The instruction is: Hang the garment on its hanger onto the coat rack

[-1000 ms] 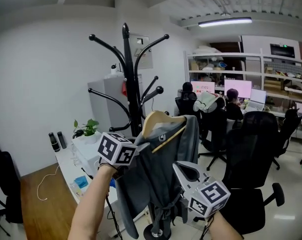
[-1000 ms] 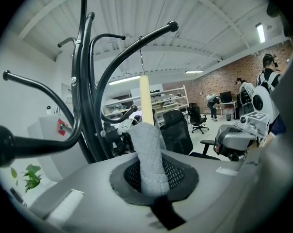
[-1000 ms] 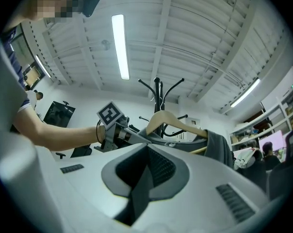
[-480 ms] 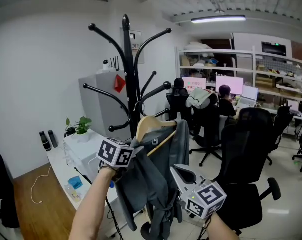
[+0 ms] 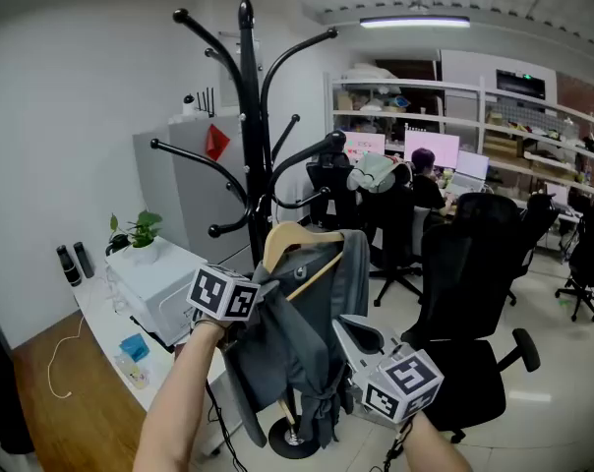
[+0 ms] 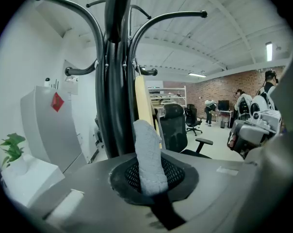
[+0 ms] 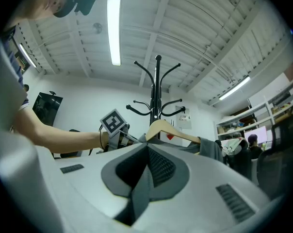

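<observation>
A black coat rack (image 5: 248, 116) with curved arms stands straight ahead. A wooden hanger (image 5: 292, 239) carrying a grey garment (image 5: 307, 332) hangs in the air just in front of its pole. My left gripper (image 5: 263, 295) is at the garment's left shoulder, shut on a fold of grey cloth (image 6: 147, 154), with the hanger (image 6: 142, 101) and the rack pole (image 6: 115, 81) close behind. My right gripper (image 5: 354, 330) is lower right, beside the garment's hem. Its jaws (image 7: 146, 171) meet with nothing seen between them. From there the hanger (image 7: 168, 129) shows below the rack (image 7: 157, 96).
A grey cabinet (image 5: 174, 185) and a white desk with a potted plant (image 5: 135, 234) stand left of the rack. Black office chairs (image 5: 474, 293) crowd the right side. People sit at monitors (image 5: 425, 155) further back. The rack's round base (image 5: 292, 441) is on the floor below the garment.
The rack has grown nearer and larger in view. The hanger with the garment has drifted slightly left toward the pole. Both grippers keep the same hold.
</observation>
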`<state>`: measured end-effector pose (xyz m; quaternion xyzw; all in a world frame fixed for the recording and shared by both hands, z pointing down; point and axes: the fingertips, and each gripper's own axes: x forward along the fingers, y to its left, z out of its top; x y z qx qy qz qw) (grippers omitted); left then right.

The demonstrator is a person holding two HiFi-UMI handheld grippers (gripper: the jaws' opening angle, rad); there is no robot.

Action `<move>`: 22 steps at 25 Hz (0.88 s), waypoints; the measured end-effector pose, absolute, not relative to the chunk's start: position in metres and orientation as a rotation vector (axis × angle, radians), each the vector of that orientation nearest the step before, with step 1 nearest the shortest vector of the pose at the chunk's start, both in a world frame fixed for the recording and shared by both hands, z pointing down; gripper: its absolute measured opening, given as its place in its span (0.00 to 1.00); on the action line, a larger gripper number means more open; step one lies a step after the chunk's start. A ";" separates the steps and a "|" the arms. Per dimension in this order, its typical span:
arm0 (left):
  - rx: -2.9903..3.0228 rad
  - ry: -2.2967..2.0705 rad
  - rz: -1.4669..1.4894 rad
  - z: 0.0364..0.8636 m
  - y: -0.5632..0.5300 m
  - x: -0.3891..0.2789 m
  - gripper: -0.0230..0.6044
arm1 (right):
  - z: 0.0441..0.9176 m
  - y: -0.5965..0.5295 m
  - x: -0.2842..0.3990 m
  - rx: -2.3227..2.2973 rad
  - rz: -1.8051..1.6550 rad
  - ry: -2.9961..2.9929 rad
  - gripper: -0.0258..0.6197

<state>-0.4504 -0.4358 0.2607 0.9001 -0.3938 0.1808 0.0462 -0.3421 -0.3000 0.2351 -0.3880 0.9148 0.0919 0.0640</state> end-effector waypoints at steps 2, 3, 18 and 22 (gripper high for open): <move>2.759 -1.211 0.575 0.267 -0.434 -0.452 0.07 | 0.237 -0.297 -0.342 -1.196 0.278 2.761 0.06; 2.761 -1.217 0.588 0.271 -0.434 -0.452 0.07 | 0.238 -0.296 -0.341 -1.211 0.275 2.758 0.06; 3.074 -1.659 0.422 0.234 -0.381 -0.466 0.77 | 0.281 -0.268 -0.311 -1.479 0.163 2.692 0.06; 3.085 -1.845 0.144 0.230 -0.314 -0.476 0.56 | 0.296 -0.259 -0.307 -1.516 0.132 2.684 0.06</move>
